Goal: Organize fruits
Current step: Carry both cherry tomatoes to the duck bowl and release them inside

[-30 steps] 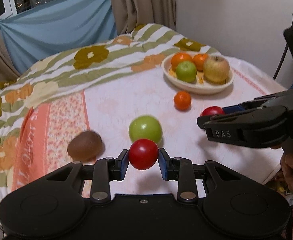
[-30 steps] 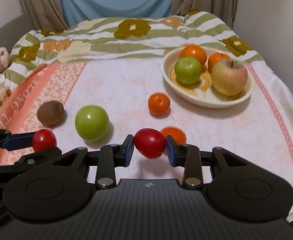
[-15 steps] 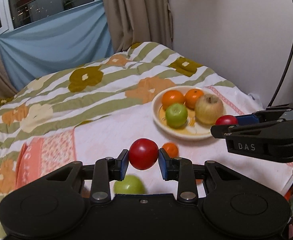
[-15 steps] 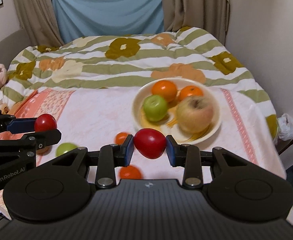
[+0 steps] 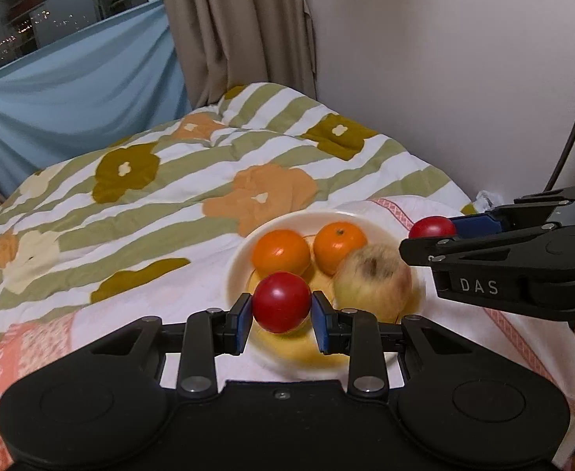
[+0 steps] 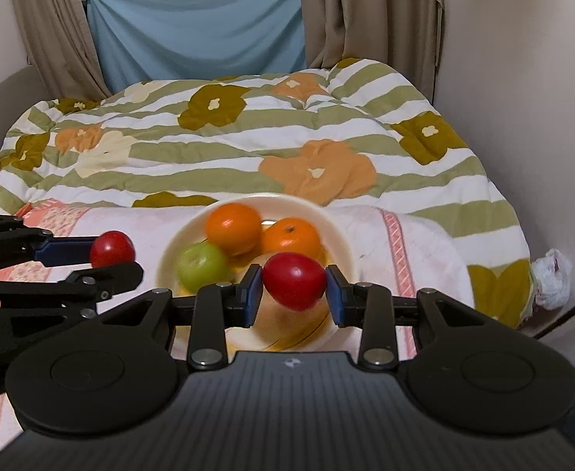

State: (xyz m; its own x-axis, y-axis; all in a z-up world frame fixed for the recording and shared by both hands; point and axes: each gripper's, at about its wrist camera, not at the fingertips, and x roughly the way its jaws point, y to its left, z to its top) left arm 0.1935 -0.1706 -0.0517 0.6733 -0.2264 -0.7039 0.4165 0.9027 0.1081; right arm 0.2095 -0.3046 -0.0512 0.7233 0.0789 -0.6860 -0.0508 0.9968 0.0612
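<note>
- Bed with floral striped quilt (image 6: 248,149) and pink-patterned cloth (image 5: 193,294); one cream bowl (image 6: 338,231) on the cloth
- Bowl holds two oranges (image 6: 233,228), one green apple (image 6: 201,266), one yellowish apple (image 5: 373,278)
- Two red tomatoes; one per gripper
- left gripper (image 5: 282,314) clamped on left tomato (image 5: 282,301), pitched down over bowl's 6 o'clock edge
- right gripper (image 6: 294,295) clamped on right tomato (image 6: 294,280), pitched down, at bowl's 5 o'clock

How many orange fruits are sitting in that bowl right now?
2. One orange fruit sits at the back left of the bowl, the other orange fruit just right of it. More may be hidden behind the held red fruits and the fingers.
</note>
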